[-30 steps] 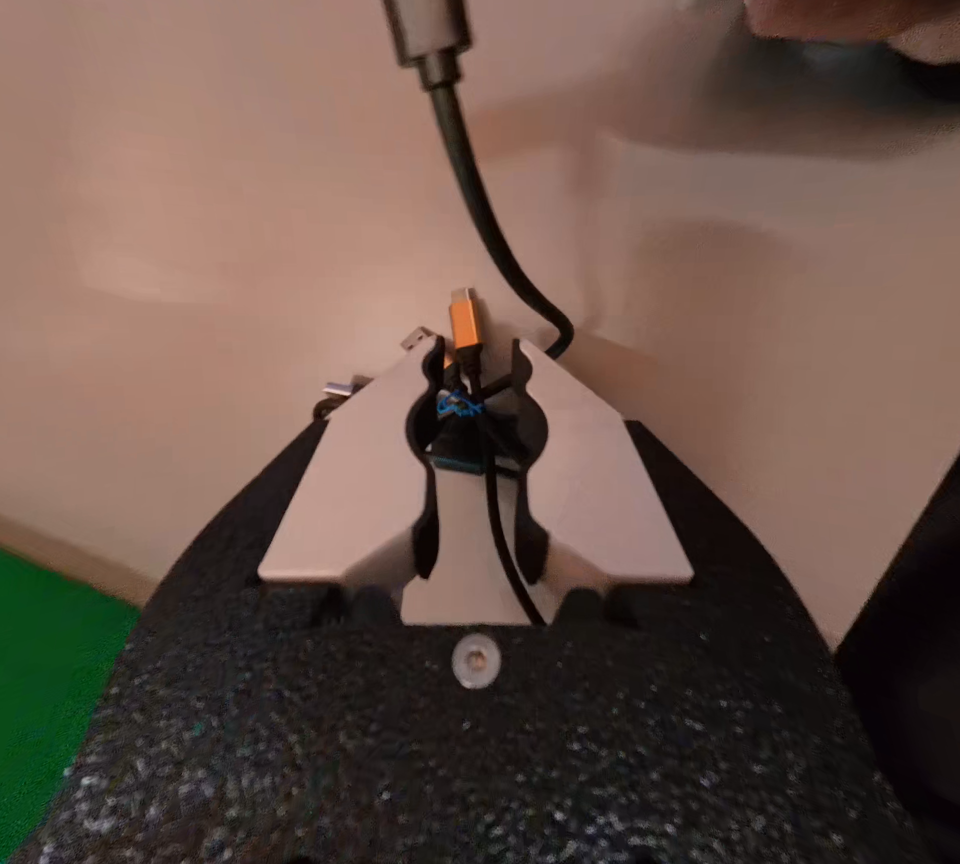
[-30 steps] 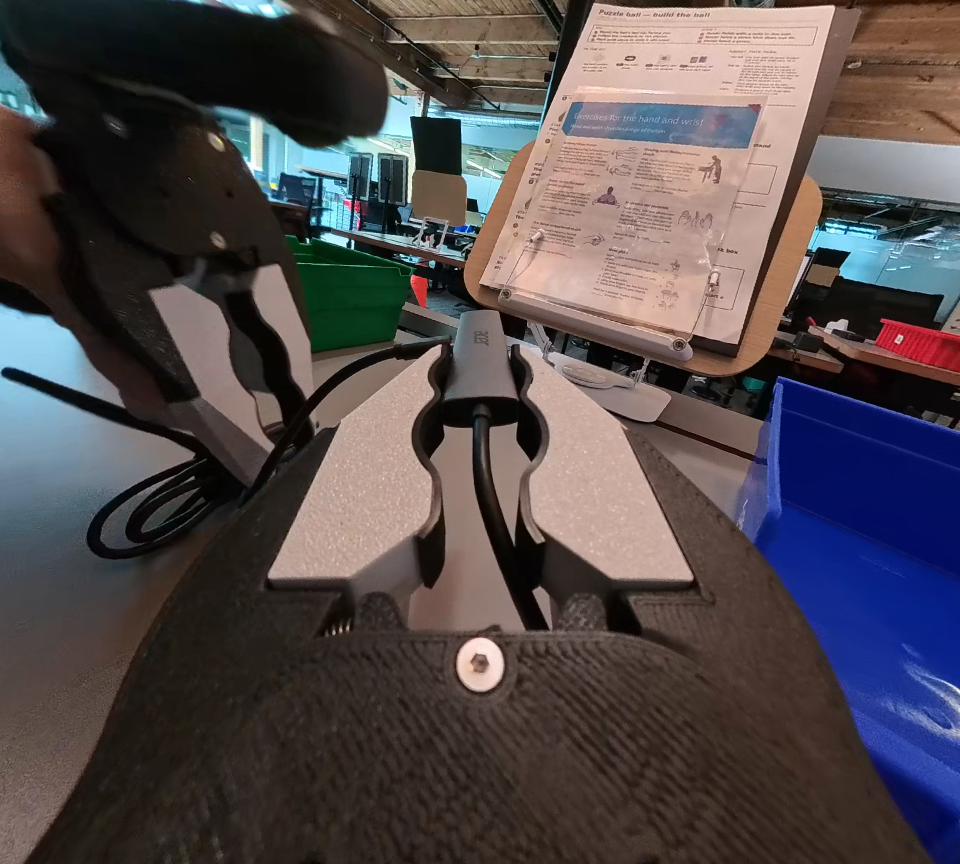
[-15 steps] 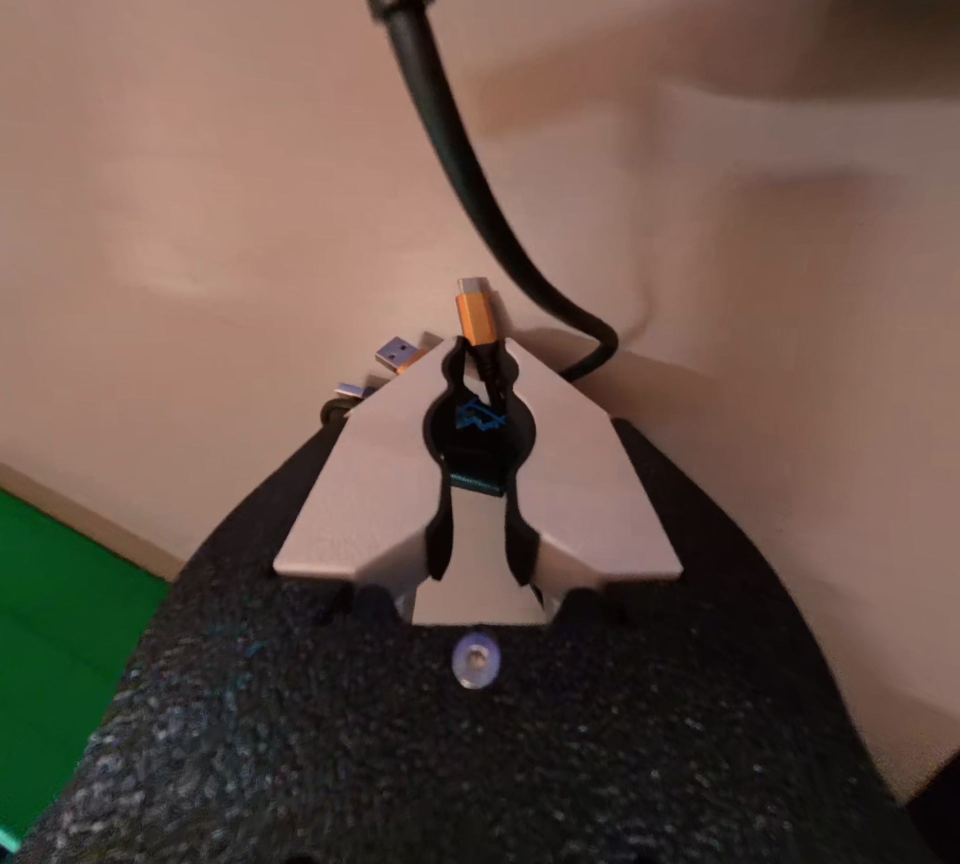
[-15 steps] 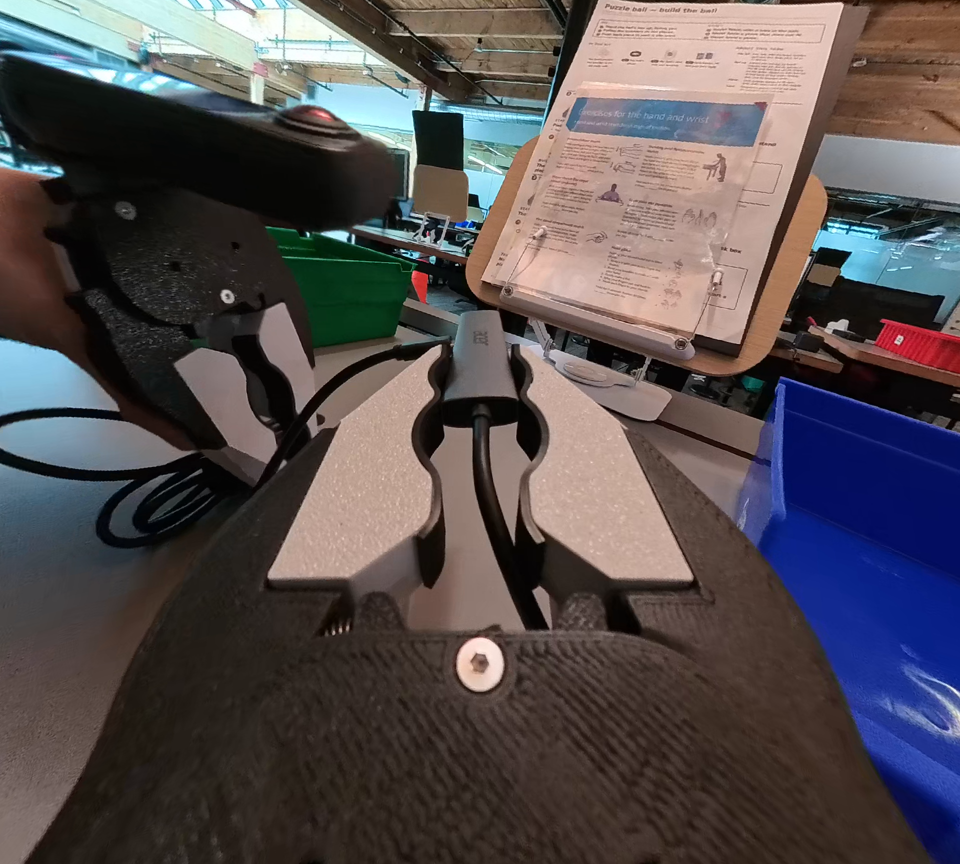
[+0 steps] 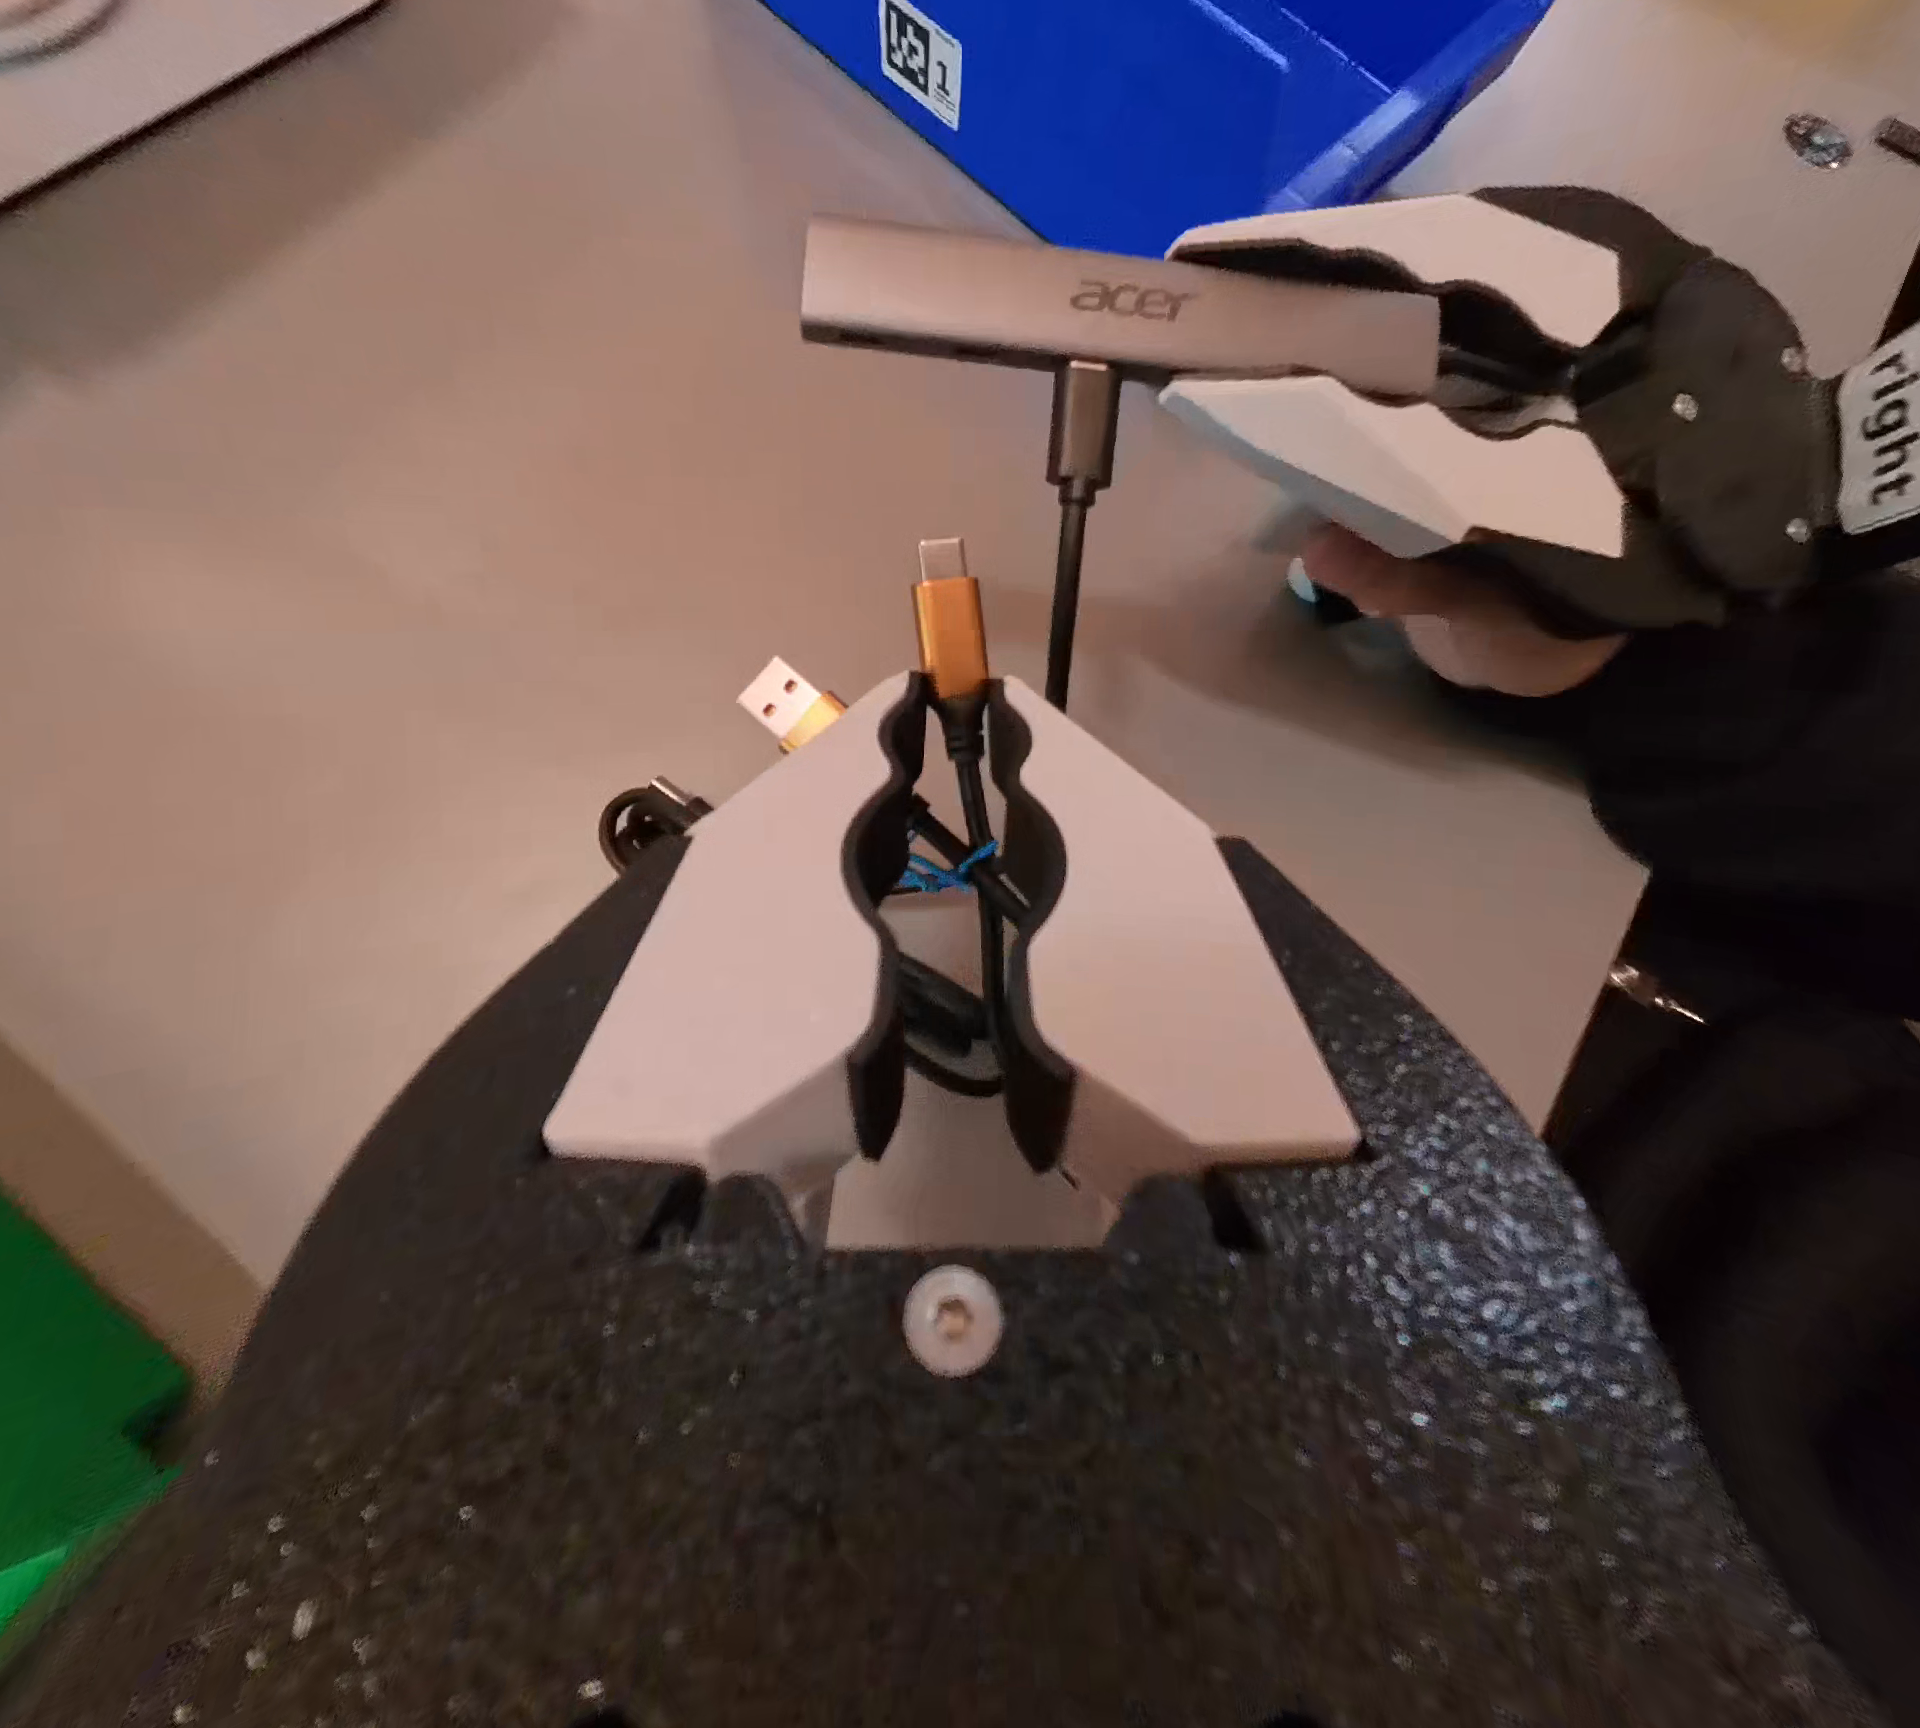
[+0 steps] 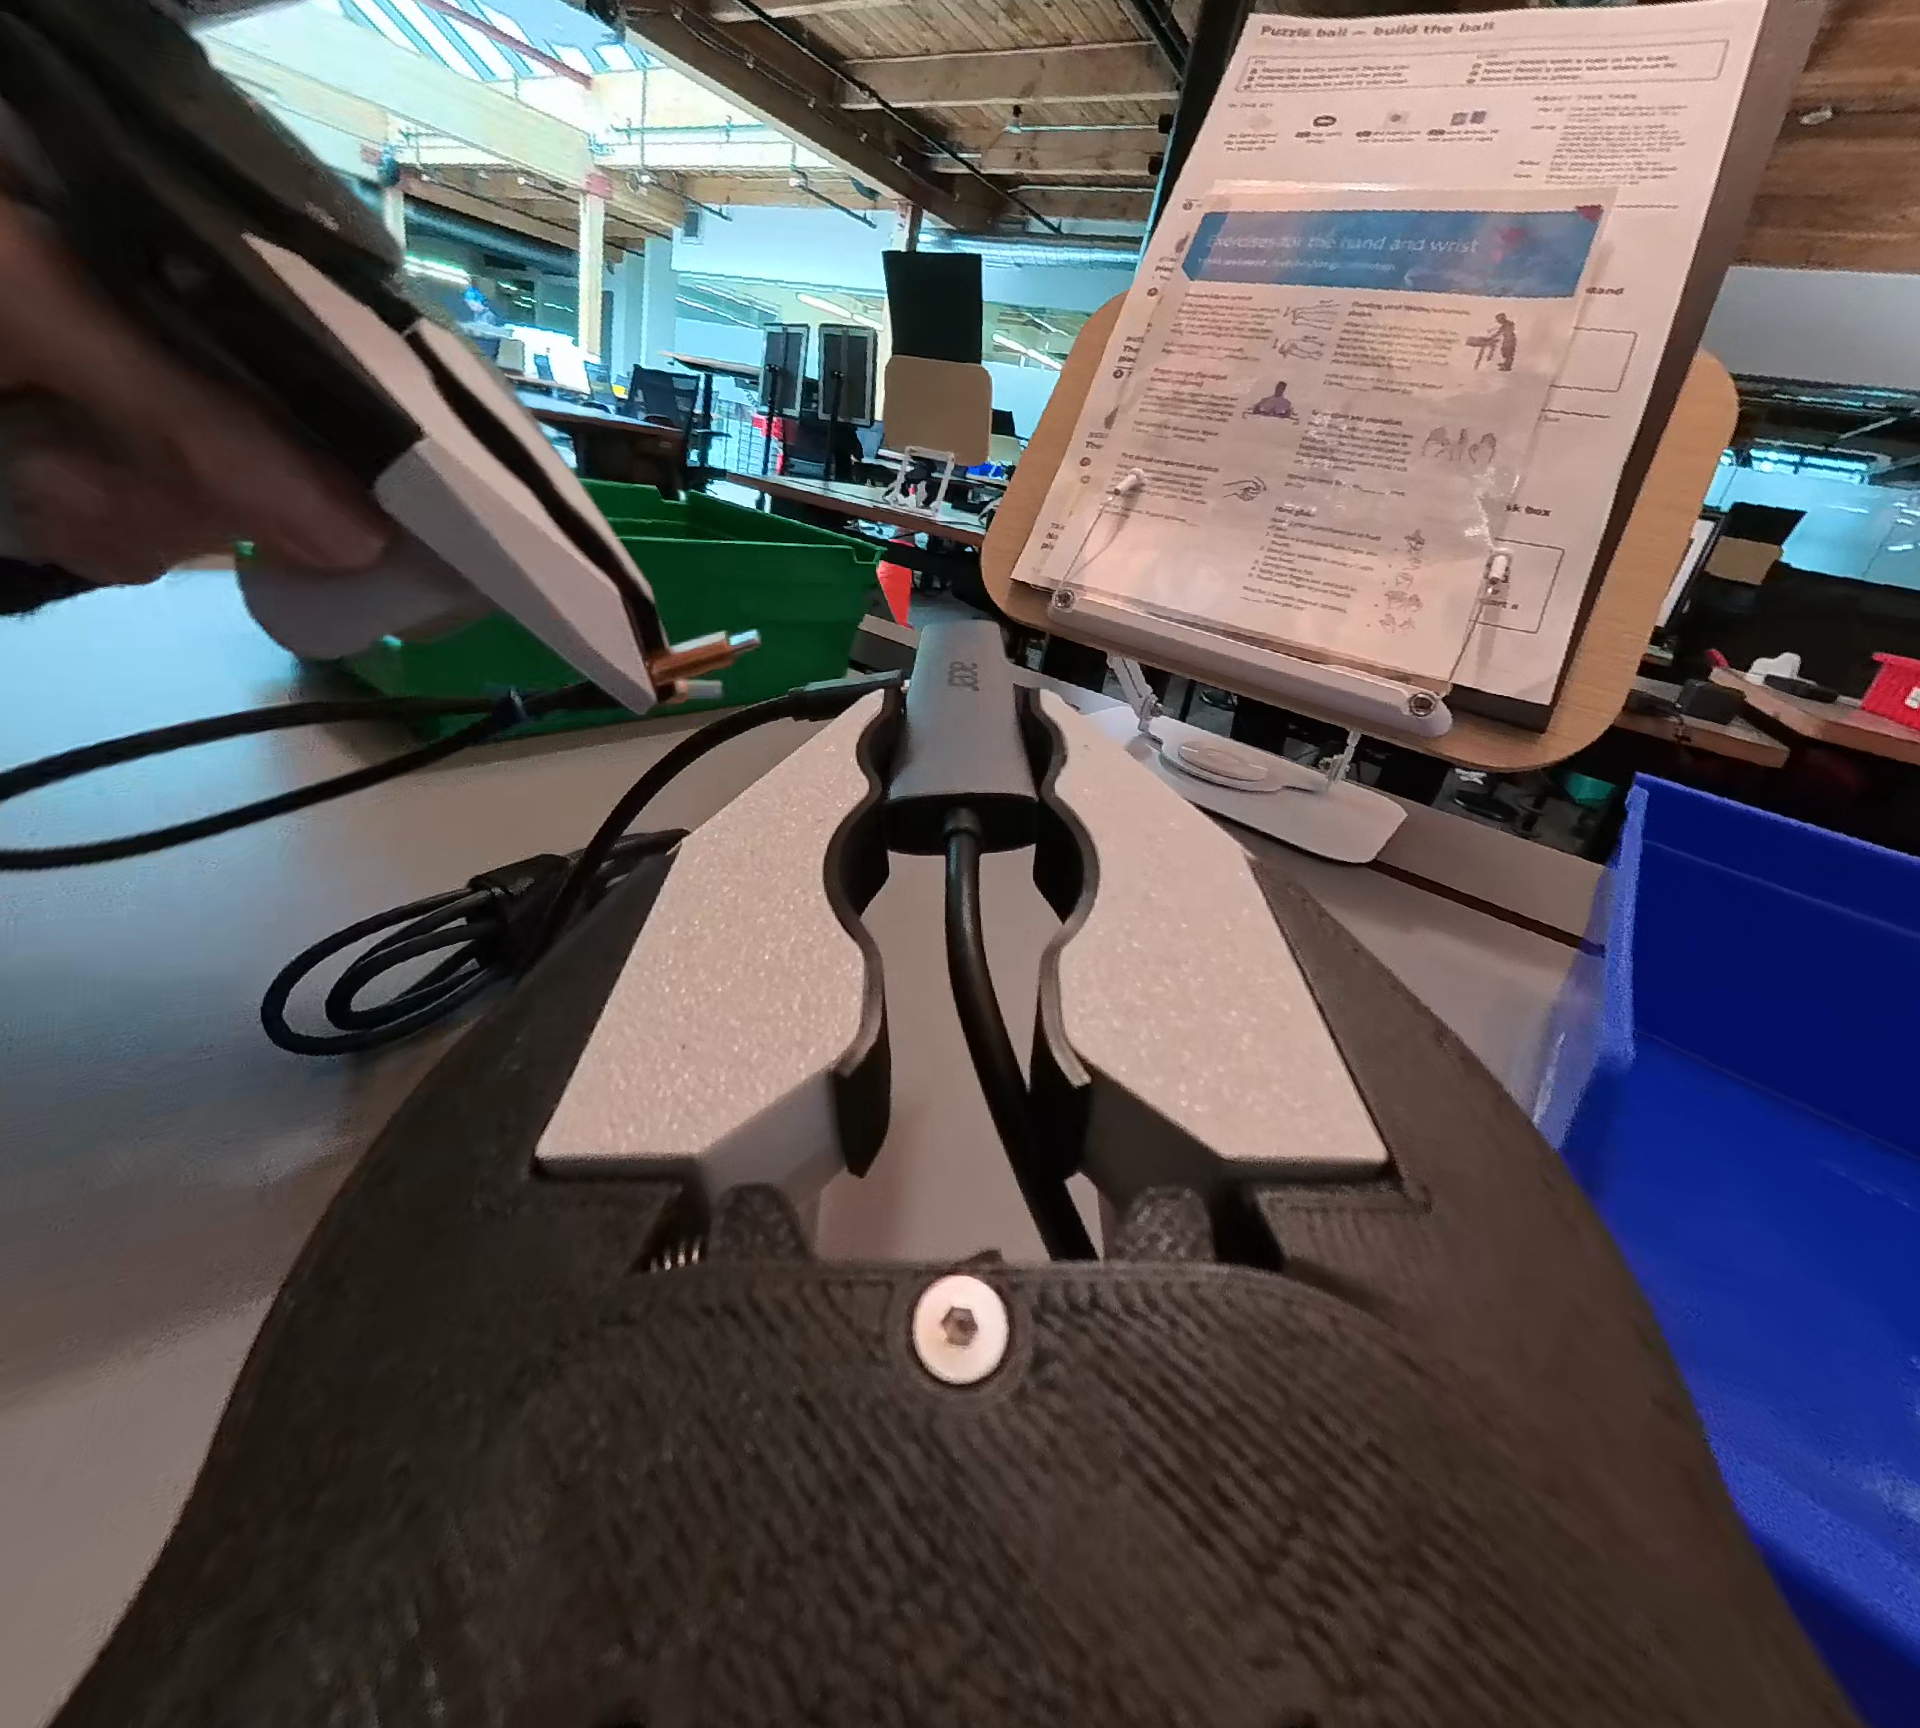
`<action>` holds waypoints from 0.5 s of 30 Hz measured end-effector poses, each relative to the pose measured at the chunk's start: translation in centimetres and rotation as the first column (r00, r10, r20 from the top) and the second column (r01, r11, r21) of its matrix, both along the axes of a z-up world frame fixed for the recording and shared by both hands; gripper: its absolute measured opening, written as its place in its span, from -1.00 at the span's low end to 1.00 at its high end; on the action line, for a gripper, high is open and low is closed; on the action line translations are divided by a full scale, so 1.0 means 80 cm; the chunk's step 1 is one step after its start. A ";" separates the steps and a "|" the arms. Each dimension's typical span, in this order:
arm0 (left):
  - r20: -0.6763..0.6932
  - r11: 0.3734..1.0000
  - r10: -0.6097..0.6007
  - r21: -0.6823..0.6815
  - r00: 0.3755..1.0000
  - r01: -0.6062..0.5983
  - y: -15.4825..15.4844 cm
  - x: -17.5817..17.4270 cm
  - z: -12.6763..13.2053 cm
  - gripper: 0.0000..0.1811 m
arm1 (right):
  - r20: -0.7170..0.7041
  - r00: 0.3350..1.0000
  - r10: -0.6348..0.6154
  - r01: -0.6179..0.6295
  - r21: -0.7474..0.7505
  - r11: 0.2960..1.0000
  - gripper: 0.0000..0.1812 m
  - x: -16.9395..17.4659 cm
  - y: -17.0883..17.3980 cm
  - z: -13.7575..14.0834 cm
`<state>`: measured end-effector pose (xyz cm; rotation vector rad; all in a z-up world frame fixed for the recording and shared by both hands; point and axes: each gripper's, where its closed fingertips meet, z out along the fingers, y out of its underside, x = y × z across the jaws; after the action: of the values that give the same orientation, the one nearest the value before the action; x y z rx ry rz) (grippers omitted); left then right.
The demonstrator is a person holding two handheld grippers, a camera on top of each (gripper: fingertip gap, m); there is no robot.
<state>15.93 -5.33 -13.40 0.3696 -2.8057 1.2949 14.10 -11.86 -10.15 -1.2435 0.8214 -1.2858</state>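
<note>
While right claw (image 5: 1226, 317) clamps logo-marked hub (image 5: 1039, 302), left claw (image 5: 951, 691) pinches orange plug (image 5: 948, 629).

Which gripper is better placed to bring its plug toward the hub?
Probably the left gripper: its fingers are shut on the orange-collared plug, tip free and pointing at the grey hub. The right gripper is shut on the hub, holding it.
</note>
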 end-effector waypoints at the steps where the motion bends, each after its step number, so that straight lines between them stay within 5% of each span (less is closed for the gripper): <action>1: -0.008 1.000 -0.004 0.015 1.000 0.004 0.000 0.000 0.001 -0.90 | 0.006 1.000 0.012 -0.012 -0.002 1.000 -0.76 -0.001 0.003 0.001; 15: -0.079 0.994 -0.069 0.076 0.994 0.075 -0.013 -0.002 0.002 -0.91 | 0.010 0.993 0.115 -0.115 -0.040 0.993 -0.76 -0.004 0.027 -0.001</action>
<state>15.74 -6.35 -13.20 0.3101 -2.7841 1.1344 13.78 -9.70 -10.20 -1.2942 0.7078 -1.2207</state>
